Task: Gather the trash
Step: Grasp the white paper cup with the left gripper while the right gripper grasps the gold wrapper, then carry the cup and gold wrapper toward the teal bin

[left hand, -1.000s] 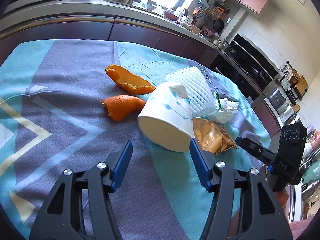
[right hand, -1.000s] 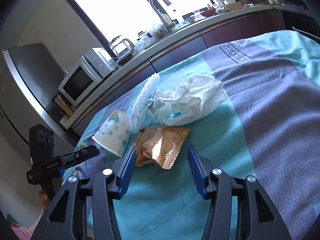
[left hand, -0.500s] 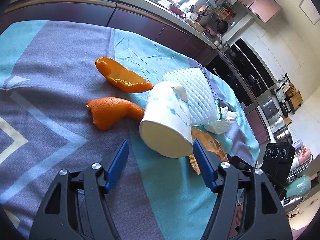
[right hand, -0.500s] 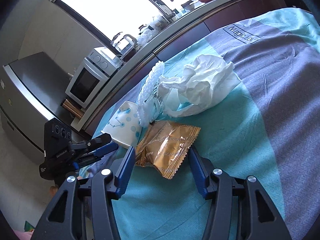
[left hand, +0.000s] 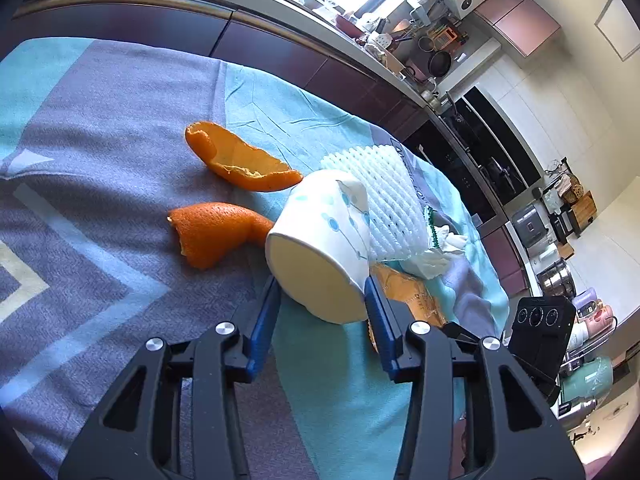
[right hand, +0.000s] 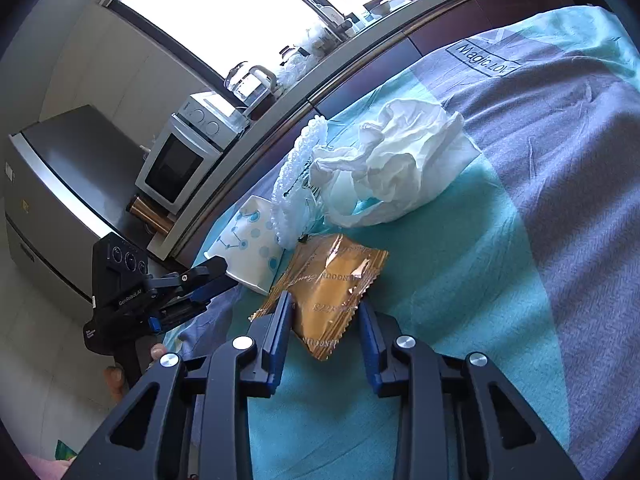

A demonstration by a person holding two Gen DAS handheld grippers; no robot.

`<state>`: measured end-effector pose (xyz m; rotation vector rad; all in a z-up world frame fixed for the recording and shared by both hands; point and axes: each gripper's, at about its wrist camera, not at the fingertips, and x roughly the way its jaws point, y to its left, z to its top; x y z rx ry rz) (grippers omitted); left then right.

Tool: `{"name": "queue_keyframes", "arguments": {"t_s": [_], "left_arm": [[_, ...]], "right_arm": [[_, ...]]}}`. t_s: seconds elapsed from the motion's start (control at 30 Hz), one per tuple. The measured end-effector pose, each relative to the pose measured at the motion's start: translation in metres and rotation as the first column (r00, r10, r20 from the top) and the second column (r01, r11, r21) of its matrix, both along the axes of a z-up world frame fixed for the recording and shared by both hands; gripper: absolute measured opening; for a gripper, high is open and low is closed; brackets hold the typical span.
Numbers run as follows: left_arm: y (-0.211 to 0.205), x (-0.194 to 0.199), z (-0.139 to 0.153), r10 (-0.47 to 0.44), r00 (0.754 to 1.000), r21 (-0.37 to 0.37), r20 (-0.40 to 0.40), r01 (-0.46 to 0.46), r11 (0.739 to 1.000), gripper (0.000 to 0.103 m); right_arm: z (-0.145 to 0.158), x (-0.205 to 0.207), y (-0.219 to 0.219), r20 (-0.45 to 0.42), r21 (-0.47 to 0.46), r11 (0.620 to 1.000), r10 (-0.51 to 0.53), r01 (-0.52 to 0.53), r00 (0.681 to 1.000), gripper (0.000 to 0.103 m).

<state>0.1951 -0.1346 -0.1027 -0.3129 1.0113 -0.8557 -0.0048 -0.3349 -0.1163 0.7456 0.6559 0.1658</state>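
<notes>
Left gripper (left hand: 320, 292): jaws set apart, one on either side of the mouth rim of the paper cup (left hand: 320, 248); contact with the rim cannot be confirmed.
Paper cup: lying on its side on the tablecloth (left hand: 100, 140), open mouth turned toward the left wrist camera; white with blue dots.
Right gripper (right hand: 325, 312): jaws spread, the near end of the gold wrapper (right hand: 332, 284) seen between them; no squeeze evident.
Gold wrapper: flat on the teal cloth, just beside the cup.
Foam net (left hand: 384, 204): white mesh sleeve leaning against the cup's far side.
Crumpled tissue (right hand: 396, 164): beyond the wrapper, touching the foam net.
Orange peels: one piece (left hand: 240, 160) curled open behind, the other (left hand: 212, 232) touching the cup's left side.
</notes>
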Motion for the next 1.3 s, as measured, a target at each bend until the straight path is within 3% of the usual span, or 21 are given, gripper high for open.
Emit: {"name": "queue_keyframes", "arguments": {"t_s": [0.13, 0.17, 0.43, 0.9, 1.3], "left_arm": [[0.003, -0.006, 0.002, 0.008, 1.000, -0.003, 0.011, -0.008, 1.000, 0.039], [0.006, -0.007, 0.002, 0.009, 1.000, -0.003, 0.014, -0.009, 1.000, 0.039], [0.032, -0.025, 0.018, 0.031, 0.997, 0.015, 0.073, -0.032, 0.999, 0.038], [0.128, -0.065, 0.031, 0.131, 0.984, 0.008, 0.119, -0.132, 0.991, 0.037], [0.210, -0.097, 0.047, 0.262, 0.951, -0.004, 0.162, -0.265, 0.964, 0.035]], "right_arm": [[-0.001, -0.002, 0.000, 0.003, 0.002, 1.000, 0.012, -0.012, 1.000, 0.026], [-0.001, -0.003, 0.000, 0.004, 0.004, 1.000, 0.017, -0.017, 1.000, 0.020], [0.009, -0.005, 0.011, 0.027, -0.009, 0.998, 0.061, -0.060, 0.998, 0.019], [0.027, 0.009, 0.054, 0.063, -0.027, 0.981, 0.196, -0.195, 0.979, 0.019], [0.042, 0.046, 0.105, 0.085, -0.052, 0.936, 0.353, -0.349, 0.932, 0.019]]}}
